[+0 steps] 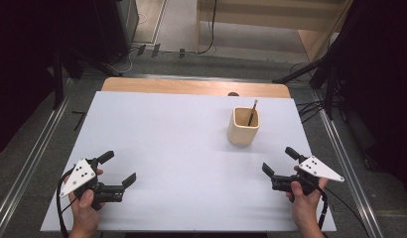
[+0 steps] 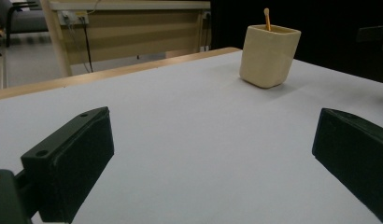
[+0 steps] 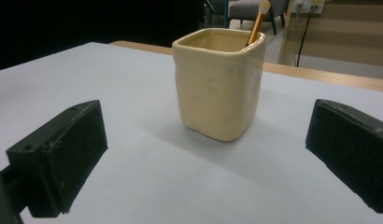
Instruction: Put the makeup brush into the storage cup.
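A cream square cup (image 1: 244, 125) stands upright on the white table (image 1: 181, 144), right of centre. A thin brush (image 1: 252, 113) with a golden handle leans inside it, tip up. The cup (image 2: 269, 55) and its brush (image 2: 267, 18) appear far off in the left gripper view. In the right gripper view the cup (image 3: 218, 81) stands close ahead, with the brush (image 3: 258, 18) poking above its rim. My left gripper (image 1: 118, 167) rests at the near left, open and holding nothing. At the near right, my right gripper (image 1: 280, 160) is open and points toward the cup.
A bare wooden strip (image 1: 191, 87) runs along the table's far edge. Metal rails (image 1: 340, 148) flank the table on both sides. Dark stands and cables (image 1: 310, 74) sit on the floor beyond, with a wooden desk (image 1: 271, 15) behind.
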